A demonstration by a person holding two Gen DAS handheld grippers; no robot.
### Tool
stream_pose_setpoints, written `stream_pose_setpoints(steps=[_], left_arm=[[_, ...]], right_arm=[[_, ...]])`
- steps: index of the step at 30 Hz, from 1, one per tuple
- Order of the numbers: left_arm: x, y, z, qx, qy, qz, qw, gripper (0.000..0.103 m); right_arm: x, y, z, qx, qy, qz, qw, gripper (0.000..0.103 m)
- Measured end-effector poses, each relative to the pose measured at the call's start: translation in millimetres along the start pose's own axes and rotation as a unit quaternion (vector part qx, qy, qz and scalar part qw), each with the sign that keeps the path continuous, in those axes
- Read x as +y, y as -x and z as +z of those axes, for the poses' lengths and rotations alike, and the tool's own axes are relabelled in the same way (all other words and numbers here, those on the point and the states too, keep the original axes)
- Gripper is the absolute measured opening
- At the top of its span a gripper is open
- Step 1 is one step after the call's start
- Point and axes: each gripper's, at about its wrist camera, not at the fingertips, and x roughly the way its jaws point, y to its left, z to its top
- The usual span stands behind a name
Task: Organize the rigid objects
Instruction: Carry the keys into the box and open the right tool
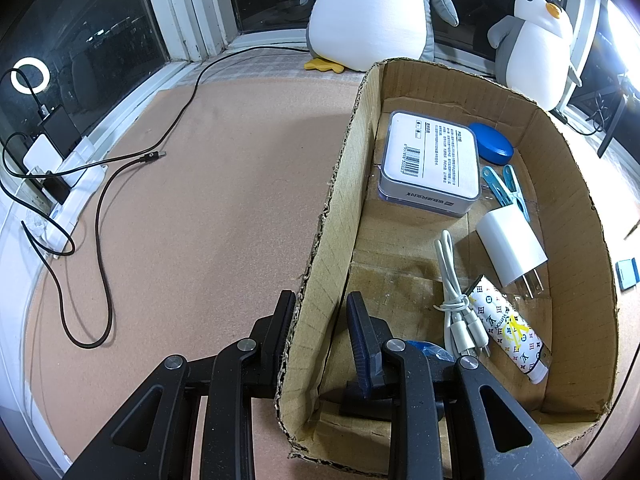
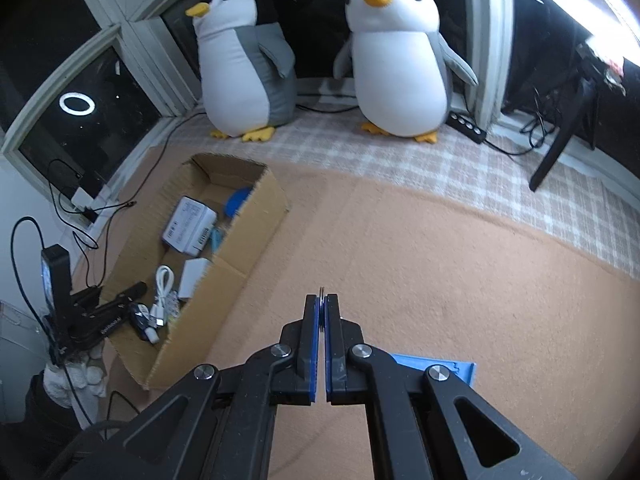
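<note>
An open cardboard box [image 1: 568,184] sits on a peach-coloured mat [image 1: 208,184], filling the right half of the left wrist view. The left gripper [image 1: 322,312] straddles the box's left wall at about 6 o'clock, one finger outside and one inside, with a gap between the inner finger and the cardboard, so it is spread and not clenched on the wall.

Inside the box, a white rectangular case with a barcode label [image 1: 430,160] lies toward 12 o'clock. Just beside it at 1 o'clock is a blue round lid [image 1: 491,142], and a light blue clothespin [image 1: 505,186] lies near the case's right edge. A white wall charger [image 1: 512,248] rests at the centre right with its prongs pointing toward 5 o'clock. A coiled white cable [image 1: 458,304] lies at 5 o'clock, touching a white patterned tube [image 1: 506,326].

In the right wrist view, the right gripper [image 2: 322,300] hangs above the mat, well apart from the box at 9 o'clock. It is clenched on a thin dark flat disc [image 2: 322,291], seen edge-on at the fingertips. A blue flat card [image 2: 436,364] lies on the mat under the gripper, at 5 o'clock. Two plush penguins [image 2: 400,60] stand at 12 o'clock by the window.
</note>
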Motion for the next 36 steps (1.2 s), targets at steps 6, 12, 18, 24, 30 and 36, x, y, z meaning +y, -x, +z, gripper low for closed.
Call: stream_pose_setpoints(steps=[6, 12, 18, 24, 30, 36], left_arm=[[-0.7, -0.1, -0.1, 0.000, 0.001, 0.000, 1.0000, 0.028], [-1.2, -0.1, -0.3, 0.000, 0.001, -0.001, 1.0000, 0.028], [-0.9, 0.0, -0.4, 0.000, 0.004, -0.004, 1.0000, 0.028], [0.7, -0.1, 0.0, 0.000, 0.006, -0.006, 1.0000, 0.028], [1.1, -0.1, 0.2, 0.000, 0.007, -0.006, 1.0000, 0.028], [1.1, -0.2, 0.3, -0.001, 0.008, -0.006, 1.0000, 0.028]], right_arm=[[35.3, -0.6, 14.5, -0.011, 0.027, 0.023, 0.999, 0.002], [73.6, -13.5, 25.0, -0.012, 0.052, 0.047, 0.997, 0.002], [102.0, -31.7, 37.6, -0.012, 0.067, 0.054, 0.996, 0.002], [111.9, -53.6, 50.6, -0.009, 0.066, 0.036, 0.997, 0.002], [110.5, -76.9, 58.3, 0.001, 0.071, -0.007, 0.997, 0.002], [104.2, -88.6, 62.2, 0.006, 0.068, -0.020, 0.997, 0.002]])
